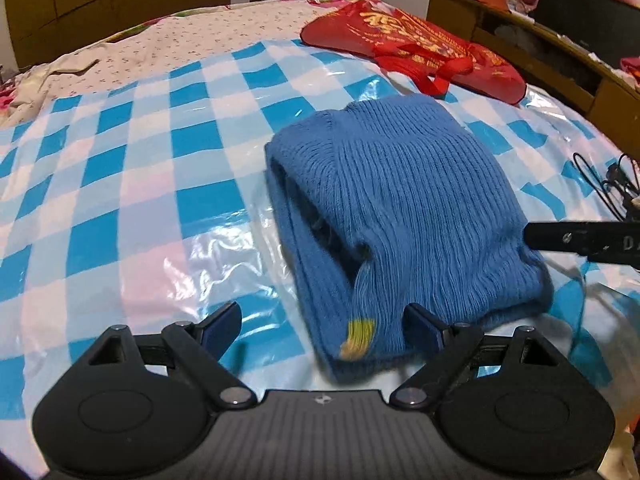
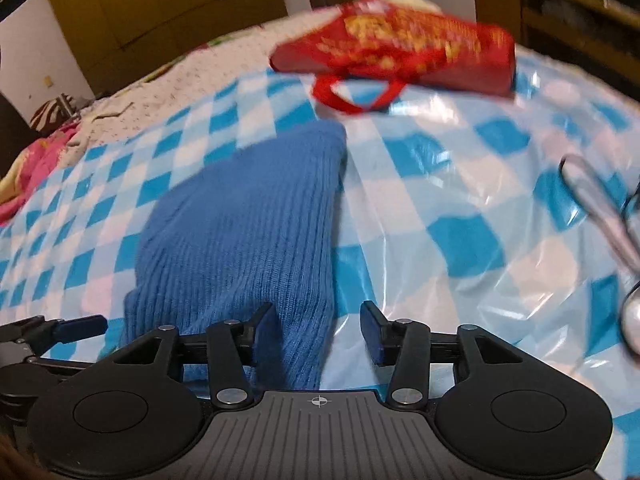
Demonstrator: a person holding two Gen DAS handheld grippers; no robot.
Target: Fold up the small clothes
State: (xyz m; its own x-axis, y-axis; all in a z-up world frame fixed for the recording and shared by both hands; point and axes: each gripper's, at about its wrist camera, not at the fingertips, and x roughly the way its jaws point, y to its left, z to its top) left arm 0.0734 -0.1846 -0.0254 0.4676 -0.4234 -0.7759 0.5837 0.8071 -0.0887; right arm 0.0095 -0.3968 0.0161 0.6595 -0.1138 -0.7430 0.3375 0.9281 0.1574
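Observation:
A blue ribbed knit garment (image 1: 400,208) lies folded on the blue-and-white checked plastic sheet (image 1: 120,160). It has a small yellow patch (image 1: 358,338) at its near end. My left gripper (image 1: 324,326) is open, and the garment's near end lies between its fingers. The right gripper's black finger (image 1: 580,236) reaches in from the right, at the garment's right edge. In the right wrist view the garment (image 2: 240,232) lies ahead and left. My right gripper (image 2: 318,332) is open, with the garment's near corner between its fingers. The left gripper's fingertip (image 2: 80,326) shows at far left.
A red bag with gold print (image 1: 416,44) lies on the sheet beyond the garment; it also shows in the right wrist view (image 2: 400,44). A wooden bed frame (image 1: 560,60) stands at the right. Black cables (image 1: 608,184) lie at the right edge. A floral bedsheet (image 1: 160,48) lies at the back left.

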